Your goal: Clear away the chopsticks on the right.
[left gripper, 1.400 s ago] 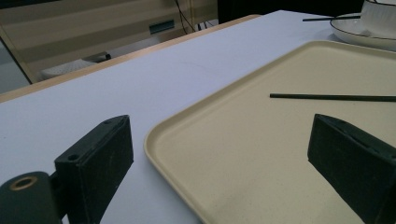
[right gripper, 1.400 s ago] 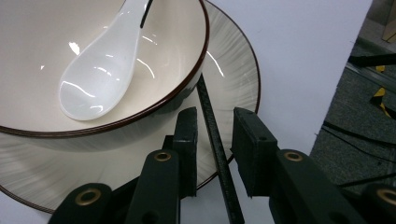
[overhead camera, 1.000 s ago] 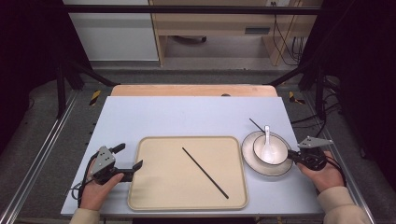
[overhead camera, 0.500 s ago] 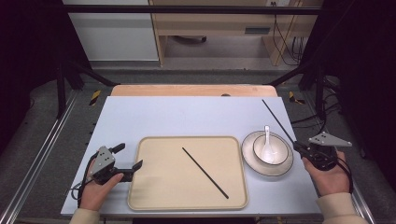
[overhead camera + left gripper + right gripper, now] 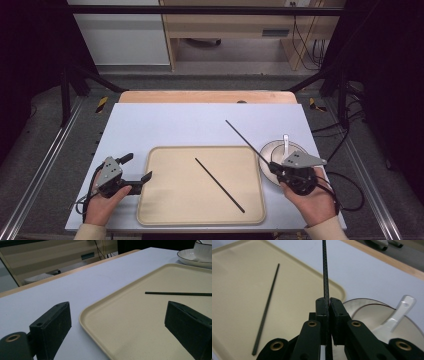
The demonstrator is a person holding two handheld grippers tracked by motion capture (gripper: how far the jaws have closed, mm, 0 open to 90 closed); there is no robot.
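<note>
A: Right gripper (image 5: 274, 168) has swung up and toward the tray since a second ago, carrying one chopstick (image 5: 247, 142) off the spot beside the dish; the stick now slants up and away to the far left over the table.

B: Jaws?

A: Pinched tight on that chopstick (image 5: 325, 277), seen plainly in the right gripper view. Left gripper (image 5: 139, 172) sits at the tray's near-left edge, jaws spread wide, nothing between them.

B: Surface, room?

A: Pale blue table (image 5: 175, 120), wooden strip along its far edge. Cream tray (image 5: 165, 210) at near centre with a second chopstick (image 5: 220, 185) lying diagonally on it. White dish (image 5: 272, 150) to the right, white spoon (image 5: 285, 143) in it. Grey floor, a pale cabinet and cables beyond.

B: Differences between views?

A: Left gripper view shows a dark rim line on the dish (image 5: 190, 261). Right gripper view shows the spoon's (image 5: 397, 315) handle clearly.

B: Hidden?

A: Hand and gripper cover the dish's near side in the high view.
</note>
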